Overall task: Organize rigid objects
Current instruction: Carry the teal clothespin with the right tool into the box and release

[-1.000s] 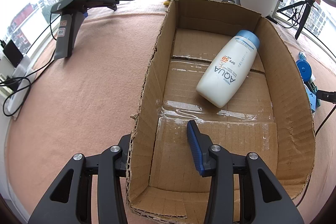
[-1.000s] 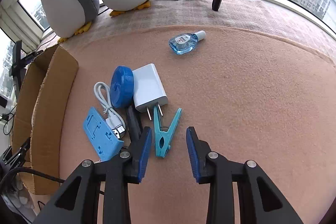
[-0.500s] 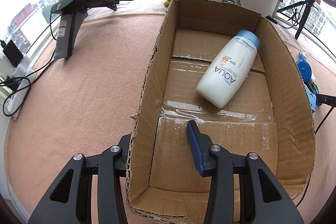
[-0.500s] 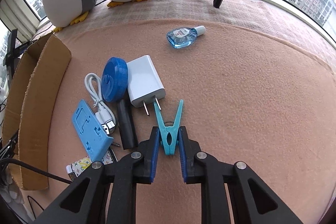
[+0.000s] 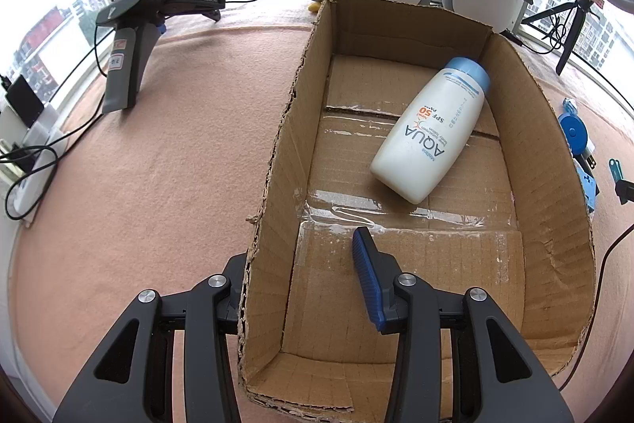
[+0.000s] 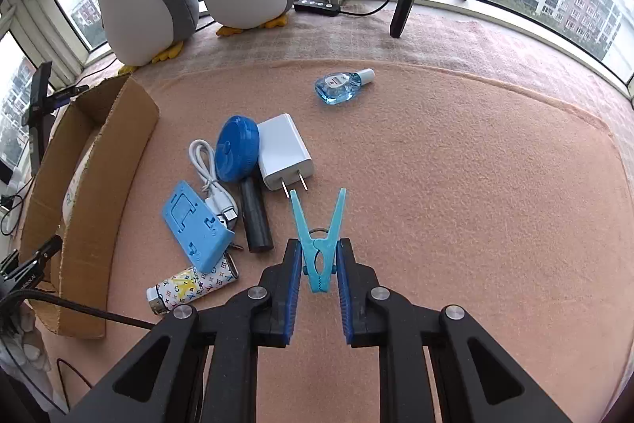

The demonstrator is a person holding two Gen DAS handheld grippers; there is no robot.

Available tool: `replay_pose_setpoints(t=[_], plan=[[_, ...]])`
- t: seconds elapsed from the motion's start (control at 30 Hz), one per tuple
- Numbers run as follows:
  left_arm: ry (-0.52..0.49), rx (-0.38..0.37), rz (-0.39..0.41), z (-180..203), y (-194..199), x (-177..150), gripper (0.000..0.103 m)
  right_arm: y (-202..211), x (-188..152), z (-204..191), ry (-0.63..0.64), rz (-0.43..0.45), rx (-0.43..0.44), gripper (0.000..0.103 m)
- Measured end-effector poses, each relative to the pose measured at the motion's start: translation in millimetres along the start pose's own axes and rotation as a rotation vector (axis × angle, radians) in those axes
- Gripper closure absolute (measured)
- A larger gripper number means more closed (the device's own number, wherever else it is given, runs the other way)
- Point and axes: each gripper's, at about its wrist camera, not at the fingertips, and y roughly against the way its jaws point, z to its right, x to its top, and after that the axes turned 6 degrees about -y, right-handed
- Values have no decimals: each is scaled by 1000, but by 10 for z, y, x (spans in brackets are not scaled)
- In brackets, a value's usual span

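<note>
While the right gripper [image 6: 317,288] pinches a teal plastic clothespin [image 6: 319,244] between its ribbed blue pads, peg legs splayed in a V toward the frame's middle, the pink felt cloth [image 6: 455,193] to its right lies open up to the raised hem at upper right. Left of the peg the ground is crowded: a white charger [image 6: 283,151] with its prongs near the peg's tip, a round blue disc [image 6: 237,148] leaning on it, a coiled white cable [image 6: 208,177], a black cylinder [image 6: 255,221], a blue moulded stand [image 6: 196,224] and a patterned lighter [image 6: 194,288]. A small clear-blue bottle [image 6: 340,88] lies alone higher up.

At lower centre of the left view, the left gripper [image 5: 301,276] stands wide apart, straddling the torn left wall of the cardboard box [image 5: 550,161]: one finger outside, one inside, gripping nothing. A smooth white lotion bottle [image 5: 432,133] lies slantwise on the taped corrugated floor, cap toward the far right corner, with bare floor nearer the gripper.
</note>
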Motion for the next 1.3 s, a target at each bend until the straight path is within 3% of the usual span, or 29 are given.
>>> replay_pose_setpoints(t=[0.23,0.5,0.93,1.3], plan=[[5,-2,2,4,3,1,62,348,88,-454,89,76,73,87],[5,-2,2,4,3,3,62,412,74,-1001,198,81,145,87],[10,-5,5,13,7,8,62,196,-164,-1765,334,-2,240,87],[14,-9,7,3,0,0,61,32,-328,-1990,377,-64,262,87]])
